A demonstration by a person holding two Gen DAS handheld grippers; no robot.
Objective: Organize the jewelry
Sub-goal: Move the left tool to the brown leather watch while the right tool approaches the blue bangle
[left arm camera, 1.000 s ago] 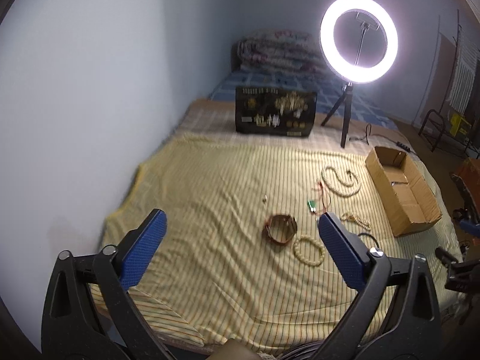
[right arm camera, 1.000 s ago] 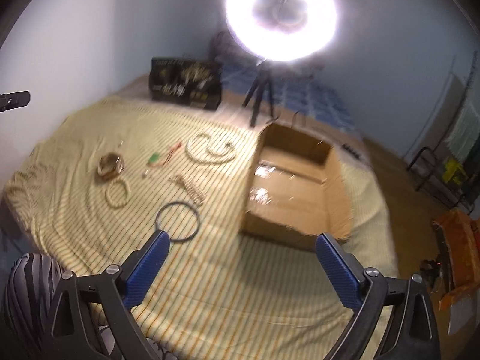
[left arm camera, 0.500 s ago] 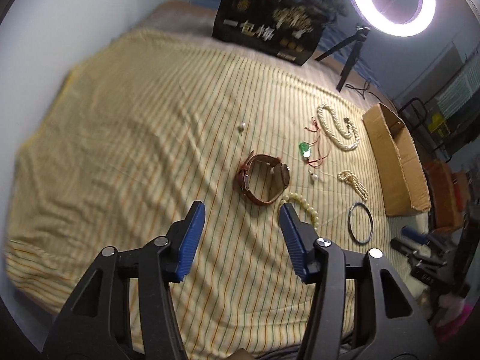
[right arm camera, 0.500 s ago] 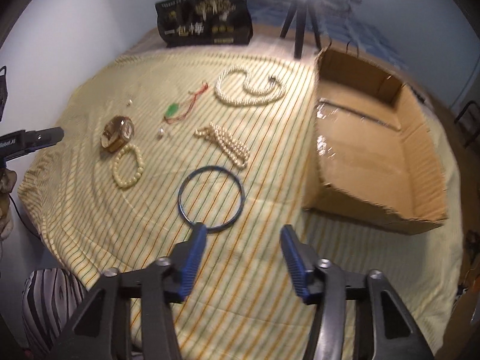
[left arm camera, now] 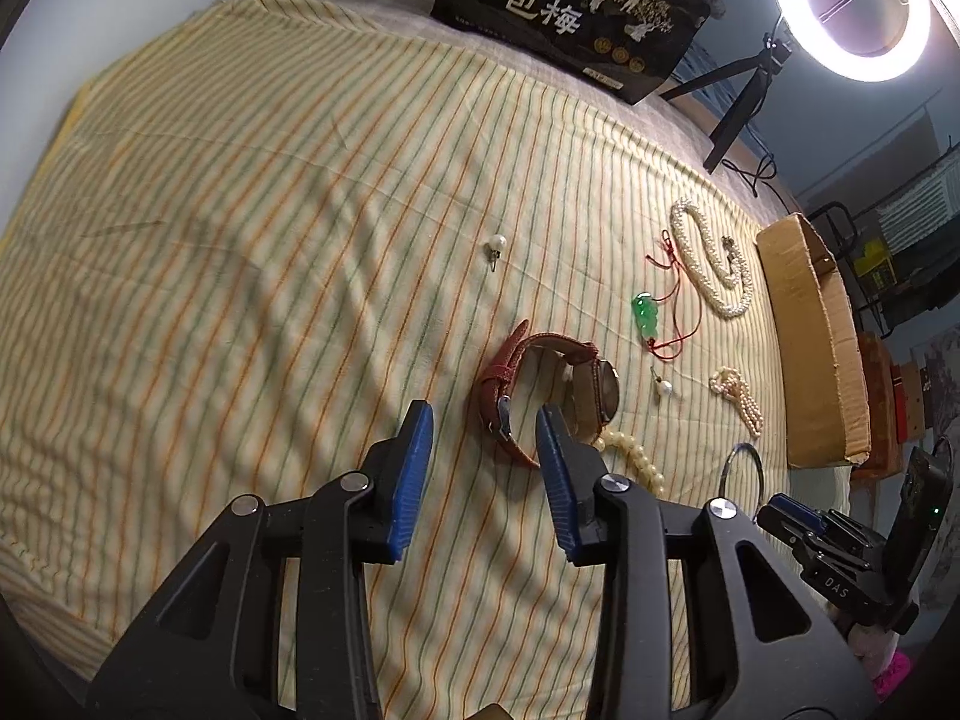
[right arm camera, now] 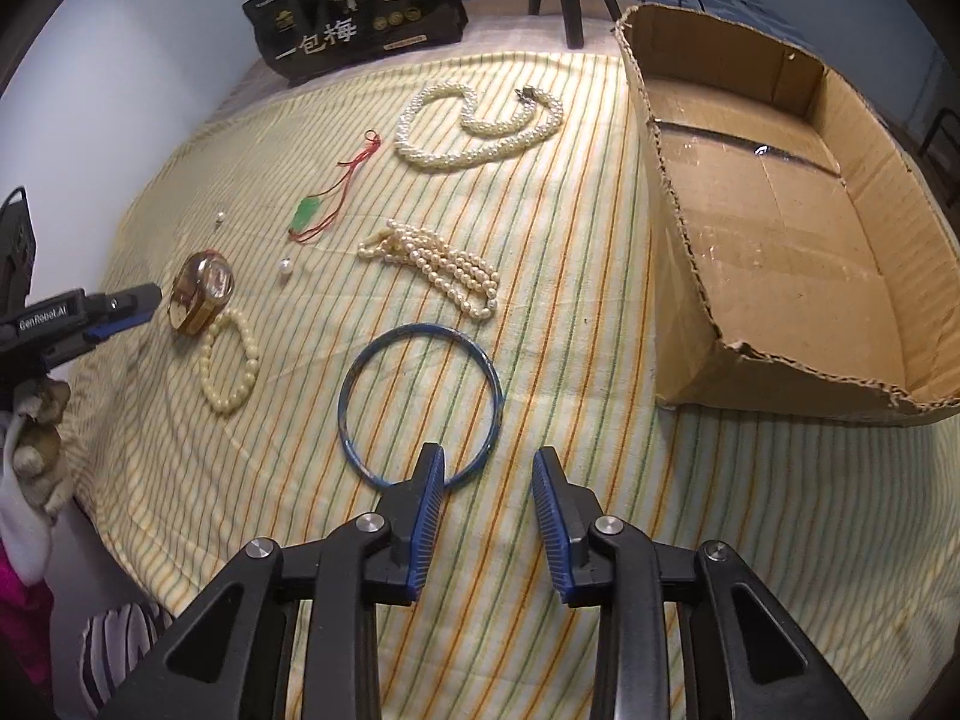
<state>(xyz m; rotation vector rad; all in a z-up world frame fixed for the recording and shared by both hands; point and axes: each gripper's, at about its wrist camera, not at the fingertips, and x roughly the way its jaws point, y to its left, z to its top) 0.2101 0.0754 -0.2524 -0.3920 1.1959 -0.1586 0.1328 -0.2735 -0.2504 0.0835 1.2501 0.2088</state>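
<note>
Dim room, glaring ring light (left arm camera: 859,6) far right, soft shadows, fisheye-curved dark edges.

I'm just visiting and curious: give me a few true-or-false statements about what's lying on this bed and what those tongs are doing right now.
1. The cardboard box has jewelry in it. False: no jewelry shows inside.
2. The left tongs are open, next to the watch. True.
3. The right tongs are clamped on the blue bangle. False: they are open, at its near edge.
4. The green pendant hangs on a red cord. True.
5. The bead bracelet lies beside the watch. True.
</note>
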